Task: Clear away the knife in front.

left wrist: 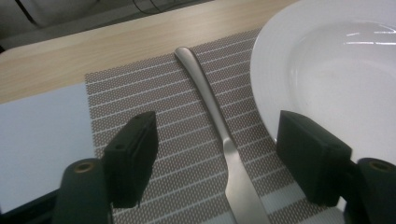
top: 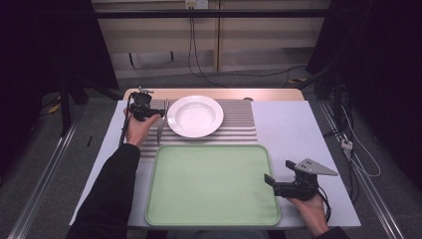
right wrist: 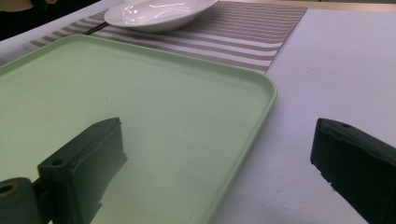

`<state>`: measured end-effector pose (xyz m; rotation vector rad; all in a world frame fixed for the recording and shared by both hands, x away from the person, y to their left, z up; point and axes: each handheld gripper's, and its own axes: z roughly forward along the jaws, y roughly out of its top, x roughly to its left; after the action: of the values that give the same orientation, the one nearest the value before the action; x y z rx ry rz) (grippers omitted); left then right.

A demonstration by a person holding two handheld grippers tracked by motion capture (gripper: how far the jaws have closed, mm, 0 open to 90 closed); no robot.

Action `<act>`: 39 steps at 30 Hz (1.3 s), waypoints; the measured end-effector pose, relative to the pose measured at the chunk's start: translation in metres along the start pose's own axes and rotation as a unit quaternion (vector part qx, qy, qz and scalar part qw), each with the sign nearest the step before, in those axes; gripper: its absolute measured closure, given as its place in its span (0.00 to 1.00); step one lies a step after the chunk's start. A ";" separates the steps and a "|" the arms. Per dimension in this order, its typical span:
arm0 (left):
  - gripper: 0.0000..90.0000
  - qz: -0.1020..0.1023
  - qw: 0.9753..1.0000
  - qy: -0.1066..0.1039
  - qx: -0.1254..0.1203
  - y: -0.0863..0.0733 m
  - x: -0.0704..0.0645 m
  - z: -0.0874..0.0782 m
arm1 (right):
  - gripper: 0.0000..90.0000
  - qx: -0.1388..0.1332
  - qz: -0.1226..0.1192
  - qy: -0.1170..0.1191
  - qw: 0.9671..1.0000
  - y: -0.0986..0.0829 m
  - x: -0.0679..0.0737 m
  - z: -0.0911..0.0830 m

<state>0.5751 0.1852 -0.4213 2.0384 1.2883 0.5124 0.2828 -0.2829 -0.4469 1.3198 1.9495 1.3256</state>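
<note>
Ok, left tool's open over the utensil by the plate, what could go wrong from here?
1. The silver utensil lies flat on the woven placemat, so the left tool may slide off the thin handle or snag the mat.
2. The white plate sits right beside one jaw; closing or lifting could nudge the rim.
3. The right tool straddles the green tray edge and could bump and shift it.

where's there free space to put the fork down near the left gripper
The green tray is bare throughout, just below the placemat. The placemat's right half, beyond the white plate, is free too. It is crowded where the fork lies between plate and left gripper.
</note>
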 end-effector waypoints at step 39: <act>0.89 -0.023 0.996 -0.004 0.088 0.001 -0.005 0.040 | 0.03 0.003 -0.003 0.000 1.000 -0.001 0.001 0.000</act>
<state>0.5987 0.1672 -0.4483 2.1453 1.4153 0.3815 0.2821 -0.2825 -0.4473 1.3150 1.9582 1.3174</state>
